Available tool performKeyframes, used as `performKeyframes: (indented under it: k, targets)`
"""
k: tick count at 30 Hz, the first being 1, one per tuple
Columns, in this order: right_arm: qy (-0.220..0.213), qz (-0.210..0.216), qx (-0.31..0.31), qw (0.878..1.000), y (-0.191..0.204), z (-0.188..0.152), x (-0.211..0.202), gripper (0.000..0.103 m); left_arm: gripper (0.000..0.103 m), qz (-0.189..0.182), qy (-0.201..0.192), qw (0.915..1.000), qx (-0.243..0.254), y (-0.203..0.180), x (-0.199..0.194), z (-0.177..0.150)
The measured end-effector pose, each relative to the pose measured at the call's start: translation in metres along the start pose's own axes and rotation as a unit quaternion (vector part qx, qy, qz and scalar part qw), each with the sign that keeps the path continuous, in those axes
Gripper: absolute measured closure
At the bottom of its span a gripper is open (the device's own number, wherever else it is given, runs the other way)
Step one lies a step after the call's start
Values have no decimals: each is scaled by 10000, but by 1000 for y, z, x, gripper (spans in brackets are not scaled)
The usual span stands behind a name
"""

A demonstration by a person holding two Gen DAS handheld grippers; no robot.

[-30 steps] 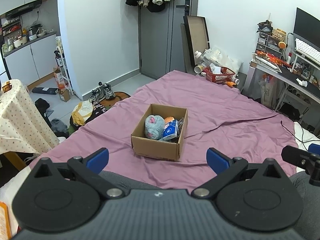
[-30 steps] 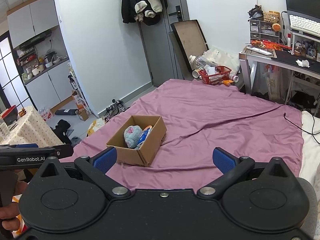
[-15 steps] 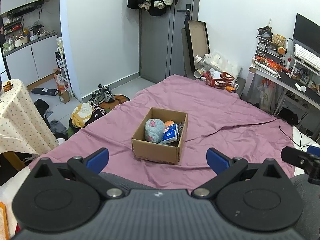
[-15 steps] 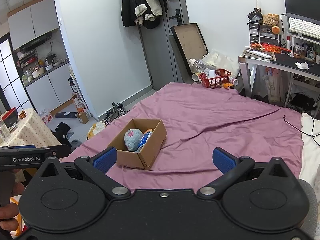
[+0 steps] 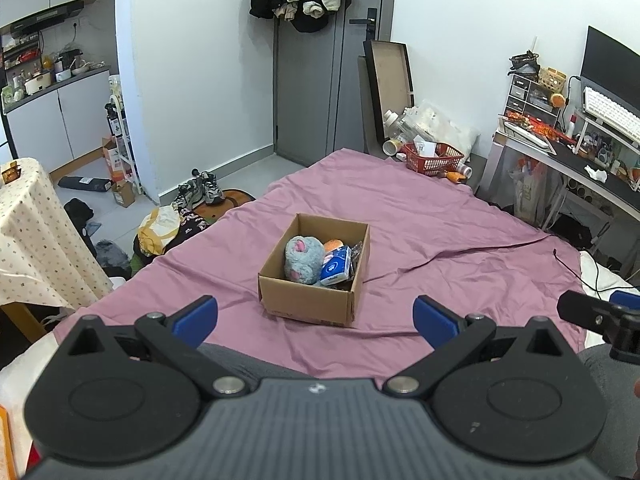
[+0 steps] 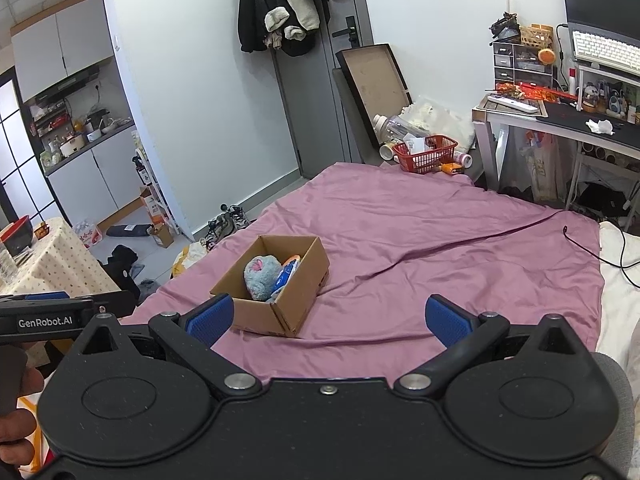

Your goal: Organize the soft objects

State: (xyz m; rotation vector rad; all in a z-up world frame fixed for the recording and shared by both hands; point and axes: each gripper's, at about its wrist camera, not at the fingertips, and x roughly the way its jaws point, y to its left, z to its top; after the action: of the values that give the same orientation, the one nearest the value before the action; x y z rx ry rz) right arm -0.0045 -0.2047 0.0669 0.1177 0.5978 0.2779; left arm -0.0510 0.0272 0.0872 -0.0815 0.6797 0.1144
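Both grippers, left point(image 5: 315, 316) and right point(image 6: 327, 318), are hovering with jaws apart and empty, facing the brown cardboard box point(image 5: 316, 276) holding a blue-grey plush toy point(image 5: 303, 259) on the mauve bedsheet point(image 5: 420, 240), where any approach is calling for a straight, unhurried reach.

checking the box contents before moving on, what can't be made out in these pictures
- Bottom of the cardboard box: hidden in both views by its near wall and the blue plush toy.
- Orange thing: mostly hidden behind the plush toy and the tissue pack.
- Dark item by the right wall: left view, too small to identify.
- Tissue pack print: too small to read.
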Motion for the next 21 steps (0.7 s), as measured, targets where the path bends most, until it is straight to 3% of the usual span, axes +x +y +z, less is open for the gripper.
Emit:
performKeyframes:
  k: [21]
  targets:
    - [59,-6,-47,10000,2,-4,5,0,0,-46,21,10000,17,2,4,-4]
